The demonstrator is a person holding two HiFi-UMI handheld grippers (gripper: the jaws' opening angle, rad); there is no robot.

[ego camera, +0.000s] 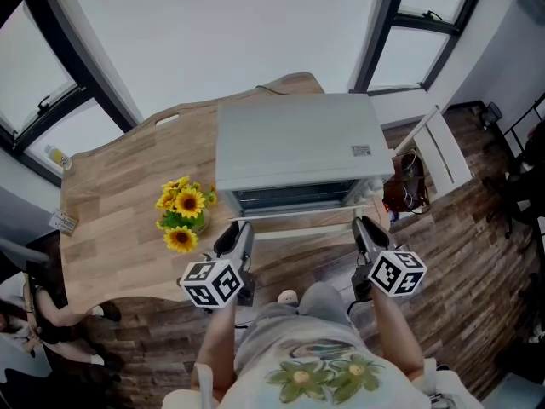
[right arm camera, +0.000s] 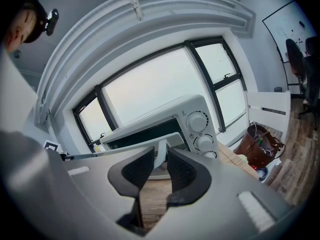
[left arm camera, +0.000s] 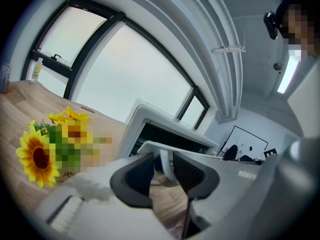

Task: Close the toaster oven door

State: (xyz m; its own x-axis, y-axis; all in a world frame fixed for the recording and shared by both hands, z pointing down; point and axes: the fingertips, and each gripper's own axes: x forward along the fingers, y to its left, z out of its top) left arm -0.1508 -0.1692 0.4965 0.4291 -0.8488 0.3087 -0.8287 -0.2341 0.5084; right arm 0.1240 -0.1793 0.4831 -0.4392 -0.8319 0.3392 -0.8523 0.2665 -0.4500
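Toaster oven door [ego camera: 302,221]: open, let down at the front of the toaster oven [ego camera: 298,139].

Head view. The oven sits on the wooden table [ego camera: 111,228] at my 12 o'clock. The door juts toward me from the oven's lower front edge. My left gripper [ego camera: 241,228] is at the door's left end and my right gripper [ego camera: 362,224] at its right end, both with their tips at the door's near edge. A pot of sunflowers [ego camera: 183,216] stands on the table at 9 o'clock from the door, just beside the left gripper. A white chair [ego camera: 443,156] is on the floor at 3 o'clock from the oven, with a brown bag [ego camera: 400,190] between chair and table.

Left gripper view. The left gripper [left arm camera: 164,156] has its jaws set narrow. The upright post of the door handle [left arm camera: 190,150] stands between them, close against the 3 o'clock pad. A thin dark gap shows on the 9 o'clock side, so I record no firm clamp here. The oven [left arm camera: 137,124], its cavity dark, is at 12 o'clock behind the handle. The sunflowers [left arm camera: 40,156] are at 9 o'clock.

Right gripper view. The right gripper [right arm camera: 160,153] has its jaws narrow and snug on the other post of the door handle [right arm camera: 140,144], with both pads against it. The handle bar runs off toward 9 o'clock. The oven's control knobs [right arm camera: 198,121] are at 1 o'clock from the jaws. The brown bag [right arm camera: 260,146] is at 3 o'clock on the floor.
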